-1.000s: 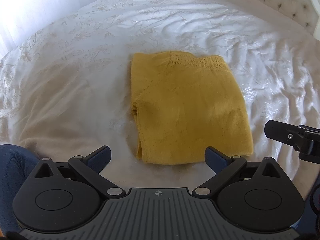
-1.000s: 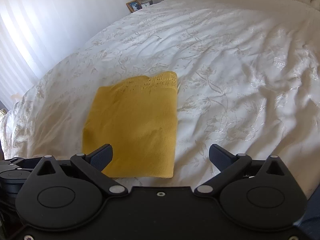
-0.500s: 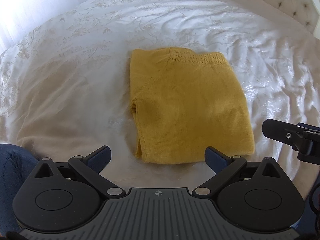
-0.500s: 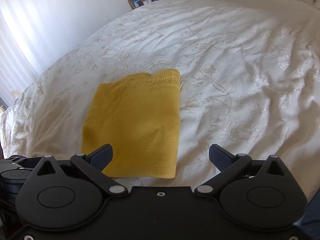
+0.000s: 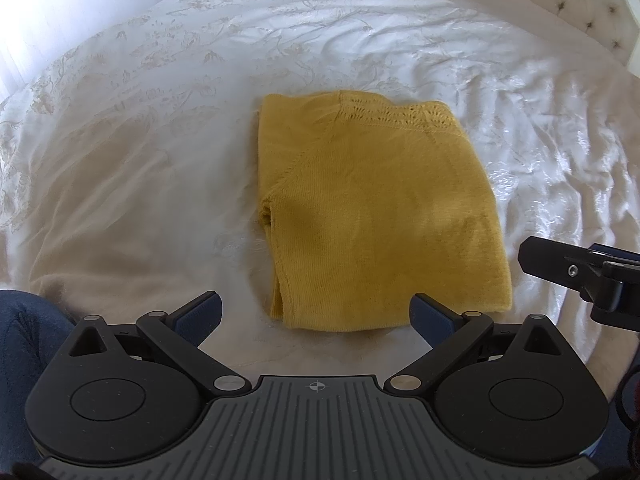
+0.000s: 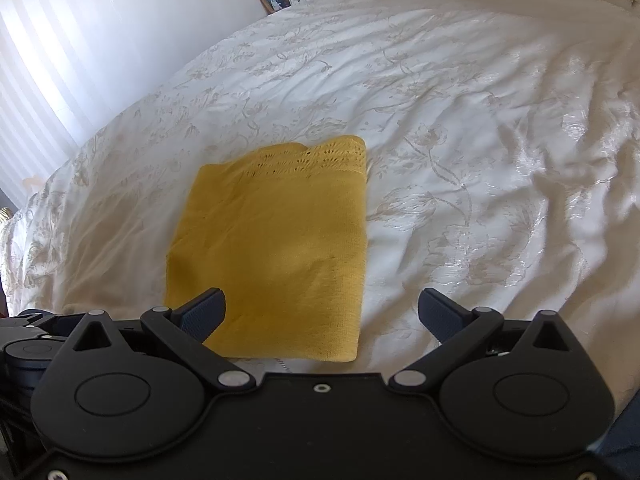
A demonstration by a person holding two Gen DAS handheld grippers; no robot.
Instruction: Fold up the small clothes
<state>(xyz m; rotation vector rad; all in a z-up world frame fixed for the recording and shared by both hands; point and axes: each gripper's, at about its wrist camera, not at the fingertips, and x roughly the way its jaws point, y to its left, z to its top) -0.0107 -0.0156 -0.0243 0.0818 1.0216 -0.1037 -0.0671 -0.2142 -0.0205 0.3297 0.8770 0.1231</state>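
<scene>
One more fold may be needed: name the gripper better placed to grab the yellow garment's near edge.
Left. The left gripper is open and straddles the yellow garment's near edge; the right gripper, also open, sits off its right corner.

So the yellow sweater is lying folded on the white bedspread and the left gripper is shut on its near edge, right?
Not quite. The left gripper is open and holds nothing, as the left wrist view shows; the yellow sweater does lie folded on the white bedspread.

Mustard-yellow knit (image 5: 372, 208) with an openwork lace band along its far edge, ahead of the dark-blue finger pads (image 6: 202, 314); white bedspread (image 6: 460, 128) with pale beige floral embroidery; cream tufted headboard (image 5: 576, 8)
</scene>
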